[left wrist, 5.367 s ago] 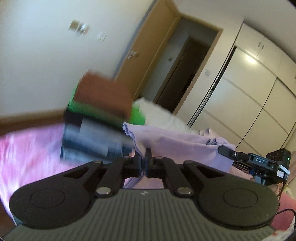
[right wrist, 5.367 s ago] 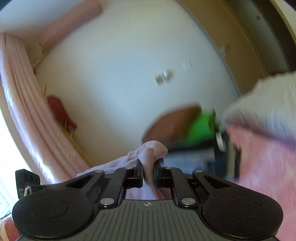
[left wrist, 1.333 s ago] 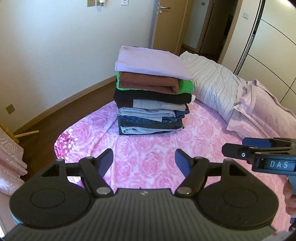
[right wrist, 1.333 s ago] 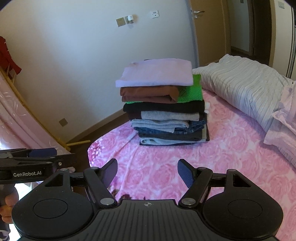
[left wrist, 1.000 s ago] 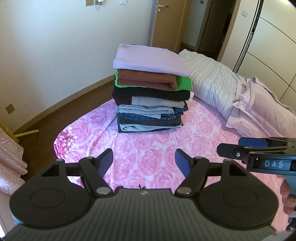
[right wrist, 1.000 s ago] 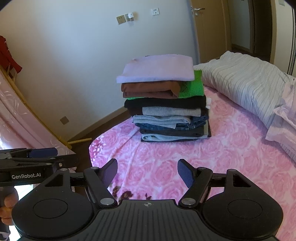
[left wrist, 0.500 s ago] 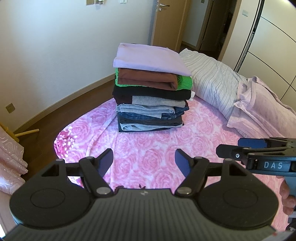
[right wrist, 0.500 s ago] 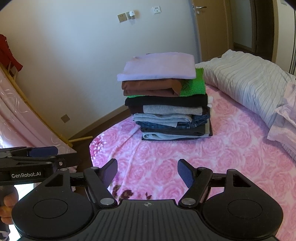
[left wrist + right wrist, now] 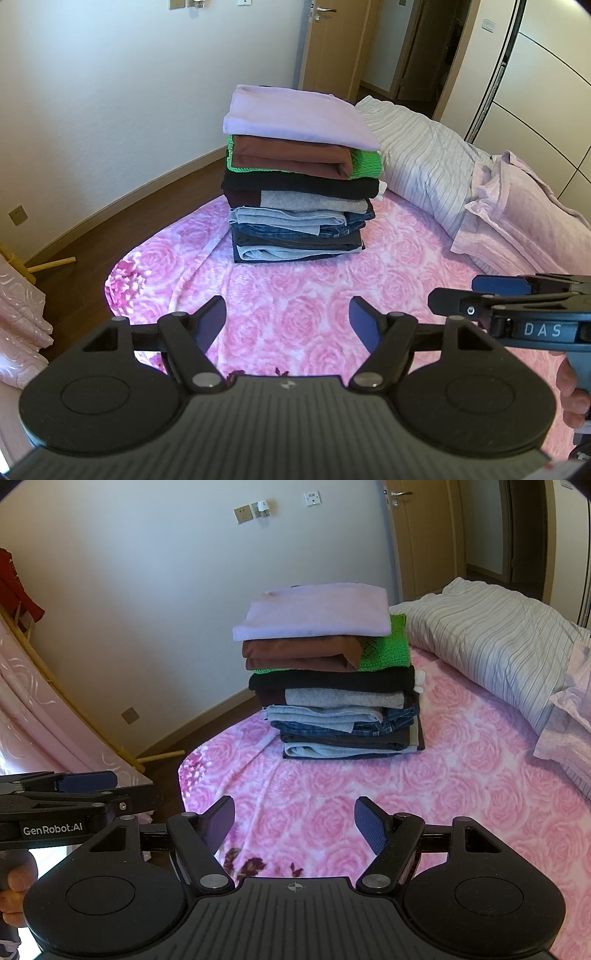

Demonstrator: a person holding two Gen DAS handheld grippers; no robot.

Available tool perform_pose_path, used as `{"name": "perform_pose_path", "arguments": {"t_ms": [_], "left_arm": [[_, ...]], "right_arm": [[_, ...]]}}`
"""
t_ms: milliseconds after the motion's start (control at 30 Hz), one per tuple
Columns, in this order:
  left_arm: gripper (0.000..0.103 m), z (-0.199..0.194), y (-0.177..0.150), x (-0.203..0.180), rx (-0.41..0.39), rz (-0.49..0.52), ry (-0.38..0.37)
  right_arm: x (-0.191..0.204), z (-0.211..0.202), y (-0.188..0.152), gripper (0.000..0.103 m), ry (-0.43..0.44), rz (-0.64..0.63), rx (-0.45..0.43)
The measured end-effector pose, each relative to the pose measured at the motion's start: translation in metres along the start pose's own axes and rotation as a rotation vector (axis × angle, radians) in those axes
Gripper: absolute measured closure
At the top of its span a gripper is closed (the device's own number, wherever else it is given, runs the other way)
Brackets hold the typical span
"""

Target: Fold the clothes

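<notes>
A tall stack of folded clothes (image 9: 299, 184) stands on the pink rose-patterned bedspread (image 9: 314, 295) of the bed, near its far corner. On top of the stack lies a folded pale lilac garment (image 9: 295, 114); under it come a brown folded piece (image 9: 291, 157), a bright green knit (image 9: 365, 162), a black layer, a grey one, and blue denim at the bottom.

Both tongs hang over the bedspread on the near side of the stack, well apart from it. The left tongs (image 9: 288, 321) stand with their jaws apart and nothing between them. The right tongs (image 9: 294, 821) are likewise spread wide and empty, just beside the left ones.

To the right of the stack, touching its lower layers or nearly so, lies a white striped pillow (image 9: 424, 166), and further right a crumpled lilac quilt (image 9: 517, 218). Behind the stack is a cream wall (image 9: 110, 92) and a wooden door (image 9: 332, 40).
</notes>
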State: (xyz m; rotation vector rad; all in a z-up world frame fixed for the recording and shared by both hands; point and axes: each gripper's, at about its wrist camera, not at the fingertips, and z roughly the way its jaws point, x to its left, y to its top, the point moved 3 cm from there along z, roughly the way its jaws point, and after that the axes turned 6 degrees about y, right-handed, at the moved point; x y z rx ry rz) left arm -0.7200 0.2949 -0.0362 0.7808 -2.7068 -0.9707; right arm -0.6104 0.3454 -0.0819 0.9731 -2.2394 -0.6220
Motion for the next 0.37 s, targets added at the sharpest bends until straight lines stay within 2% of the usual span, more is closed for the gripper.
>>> {"name": "perform_pose_path", "arguments": {"t_ms": [100,367], "left_arm": [[0.033,0.0012,-0.0010,0.0007,0.008,-0.015,-0.019],[0.032,0.0000,-0.0010,-0.0016,0.003,-0.003,-0.006]], "right_arm": [[0.0004,0.0003,-0.0009,0.034,0.001,0.001,0.000],[0.0016,-0.0001,-0.0022,0.034,0.001,0.003,-0.002]]}}
